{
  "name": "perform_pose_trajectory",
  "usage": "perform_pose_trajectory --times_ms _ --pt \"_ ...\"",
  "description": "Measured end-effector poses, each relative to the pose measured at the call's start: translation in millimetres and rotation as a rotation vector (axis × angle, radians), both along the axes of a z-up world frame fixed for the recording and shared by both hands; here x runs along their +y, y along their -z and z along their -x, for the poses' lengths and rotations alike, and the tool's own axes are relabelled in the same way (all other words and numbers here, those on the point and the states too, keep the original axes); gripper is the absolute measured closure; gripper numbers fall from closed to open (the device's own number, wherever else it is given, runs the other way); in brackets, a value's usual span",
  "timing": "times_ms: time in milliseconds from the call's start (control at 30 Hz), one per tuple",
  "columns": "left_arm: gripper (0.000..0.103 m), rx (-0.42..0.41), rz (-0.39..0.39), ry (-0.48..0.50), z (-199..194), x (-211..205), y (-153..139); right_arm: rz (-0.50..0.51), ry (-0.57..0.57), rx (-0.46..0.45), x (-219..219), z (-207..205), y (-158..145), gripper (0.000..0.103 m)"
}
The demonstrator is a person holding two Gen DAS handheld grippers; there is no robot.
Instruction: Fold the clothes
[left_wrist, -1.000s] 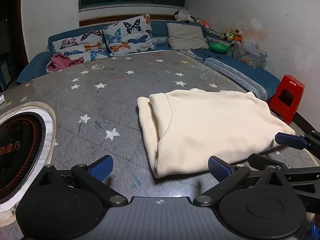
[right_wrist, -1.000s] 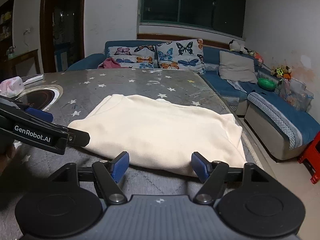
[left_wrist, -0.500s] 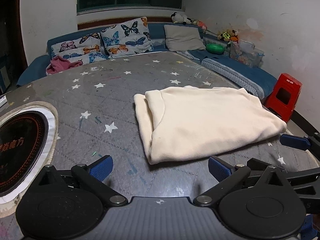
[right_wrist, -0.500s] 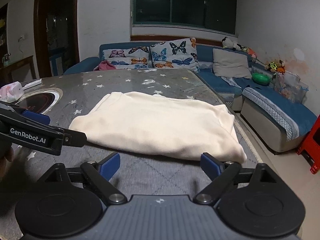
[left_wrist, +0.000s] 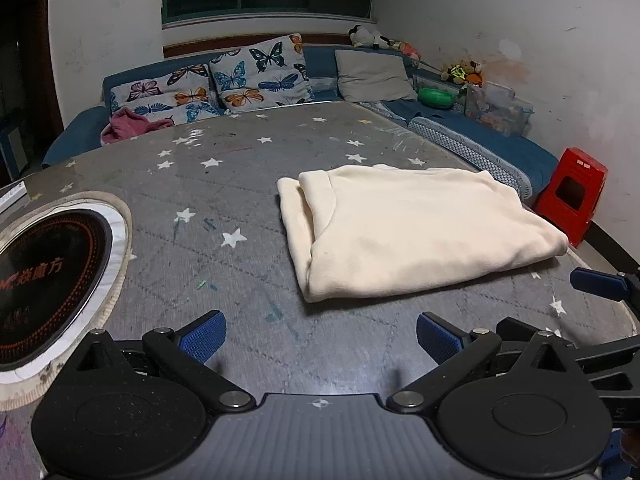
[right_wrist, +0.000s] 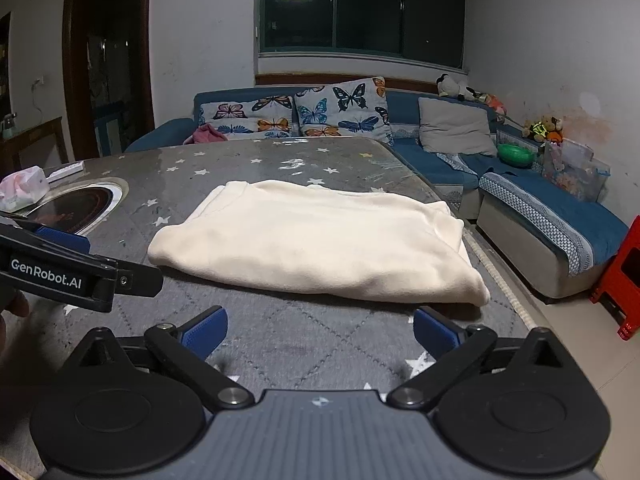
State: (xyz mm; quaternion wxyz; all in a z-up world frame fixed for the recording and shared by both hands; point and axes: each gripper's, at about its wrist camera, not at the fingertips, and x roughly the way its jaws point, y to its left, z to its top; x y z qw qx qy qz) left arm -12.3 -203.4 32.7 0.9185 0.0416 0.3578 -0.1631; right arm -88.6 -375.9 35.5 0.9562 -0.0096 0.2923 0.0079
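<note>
On a grey star-patterned table [left_wrist: 240,184], a folded cream garment [left_wrist: 416,236] is lying flat near the edge that faces a blue sofa [right_wrist: 536,200]. The right gripper [right_wrist: 320,330] is hovering just short of the cloth, its jaws having just been opening and now gaping wide with nothing between them. The left gripper [left_wrist: 318,338] is likewise standing wide open and empty beside it. A round inset cooktop [left_wrist: 44,272] is sitting off to the left.

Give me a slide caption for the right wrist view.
Open right gripper hangs short of the folded cream garment on the star-patterned table.
</note>
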Motion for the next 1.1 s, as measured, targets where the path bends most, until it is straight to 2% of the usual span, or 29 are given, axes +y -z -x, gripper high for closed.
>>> perform_pose_trajectory --times_ms 433,767,1100 --pt "0.000 -0.005 0.008 0.019 17.3 1.7 -1.4 0.001 0.010 -0.009 2.7 15.8 -0.3 0.000" --pt "0.000 -0.021 -0.014 0.011 26.6 4.2 -0.5 -0.002 0.020 -0.012 2.2 25.1 -0.9 0.000" --pt "0.000 -0.016 0.010 0.039 35.2 5.5 -3.2 0.005 0.027 -0.012 2.3 29.6 0.0 0.000"
